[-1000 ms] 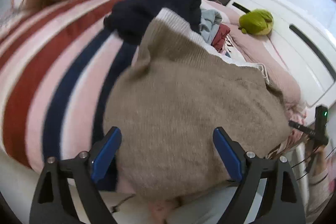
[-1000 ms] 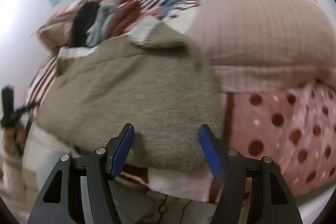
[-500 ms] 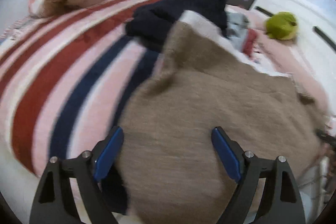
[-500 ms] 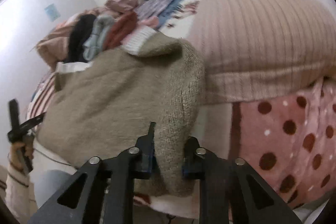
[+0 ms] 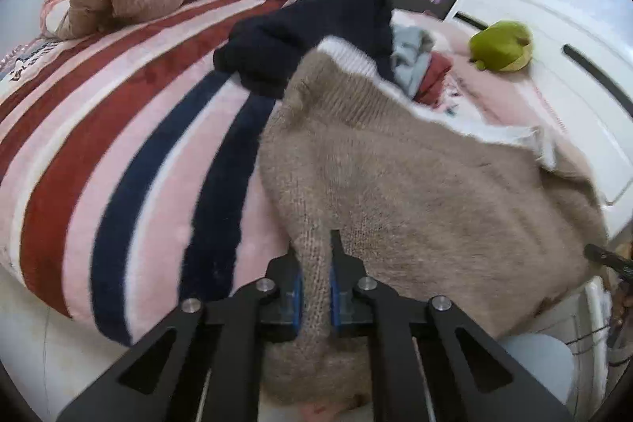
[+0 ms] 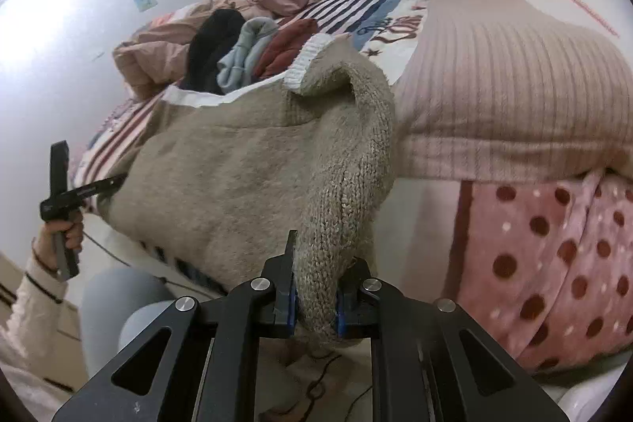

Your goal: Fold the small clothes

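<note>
The setting is a bedroom: a bed carries a striped blanket [image 5: 118, 129] in pink, red and navy, with shelving in the upper background and a green plush toy [image 5: 500, 46] at the upper right of the left wrist view.

The task item, a beige knit sweater [image 5: 415, 192], lies on the near edge of the bed, filling the centre and lower right of the left wrist view. Its white-trimmed far end [image 6: 306, 60] reaches toward a pile of dark, grey-blue and maroon clothes [image 6: 245, 54] at upper centre of the right wrist view.

State of the 2 claws:
1. The left claw [image 5: 315, 287] has just been closing and now pinches a ridge of the sweater's near edge at bottom centre.
2. The right claw [image 6: 314, 299] has just been closing and pinches the near edge at the sweater's right side, which rises in a hump just beside a pink ribbed cushion [image 6: 514, 97].

Governing relation: both claws hold the same near edge, left claw at the lower left of the right wrist view [image 6: 103, 184], right claw at bottom centre. The sweater's bulk extends away from both, toward the upper frame. A fold would likely carry this edge in that direction.
</note>
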A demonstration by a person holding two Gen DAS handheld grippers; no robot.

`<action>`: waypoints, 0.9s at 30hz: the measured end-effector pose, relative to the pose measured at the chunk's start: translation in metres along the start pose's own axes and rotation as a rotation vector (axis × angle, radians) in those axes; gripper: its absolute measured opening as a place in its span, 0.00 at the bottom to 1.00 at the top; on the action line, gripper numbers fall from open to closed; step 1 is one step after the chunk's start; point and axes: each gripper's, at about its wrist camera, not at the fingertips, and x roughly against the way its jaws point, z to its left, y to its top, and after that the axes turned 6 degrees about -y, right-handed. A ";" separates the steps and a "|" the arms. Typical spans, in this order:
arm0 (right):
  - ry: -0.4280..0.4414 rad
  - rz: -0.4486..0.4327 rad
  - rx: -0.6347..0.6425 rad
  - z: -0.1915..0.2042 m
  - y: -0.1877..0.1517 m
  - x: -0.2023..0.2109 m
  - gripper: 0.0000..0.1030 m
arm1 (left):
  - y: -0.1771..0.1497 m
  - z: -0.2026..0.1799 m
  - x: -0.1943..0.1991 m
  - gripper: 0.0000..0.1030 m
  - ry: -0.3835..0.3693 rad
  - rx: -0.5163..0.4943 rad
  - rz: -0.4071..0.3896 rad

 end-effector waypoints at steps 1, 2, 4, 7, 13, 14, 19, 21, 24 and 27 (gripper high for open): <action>0.010 0.004 -0.005 0.000 -0.002 0.001 0.08 | -0.002 0.000 0.006 0.08 -0.015 -0.002 -0.002; 0.013 0.011 -0.009 0.000 -0.005 0.002 0.08 | -0.003 0.000 0.010 0.08 -0.021 -0.006 0.004; -0.038 0.039 0.018 0.003 -0.006 -0.004 0.09 | -0.008 0.003 0.009 0.09 -0.023 -0.005 0.042; -0.146 0.084 0.095 0.010 -0.001 -0.022 0.23 | -0.013 0.005 -0.006 0.25 0.042 0.001 0.074; -0.236 -0.072 0.102 0.006 0.042 0.004 0.54 | -0.015 0.006 0.010 0.66 0.012 0.028 0.007; -0.217 -0.106 0.106 0.007 0.051 0.008 0.54 | -0.015 0.005 0.014 0.67 0.008 0.025 -0.005; -0.148 -0.024 0.165 0.024 0.089 -0.040 0.00 | -0.012 0.004 0.022 0.71 0.012 0.054 -0.063; -0.136 0.088 0.216 0.034 0.093 -0.082 0.00 | -0.013 0.005 0.021 0.71 0.007 0.066 -0.074; -0.153 0.145 0.207 0.031 0.102 -0.117 0.00 | -0.012 0.007 0.022 0.71 0.004 0.083 -0.087; -0.198 0.092 0.120 0.009 0.121 -0.111 0.00 | -0.016 0.015 0.029 0.72 -0.005 0.114 -0.107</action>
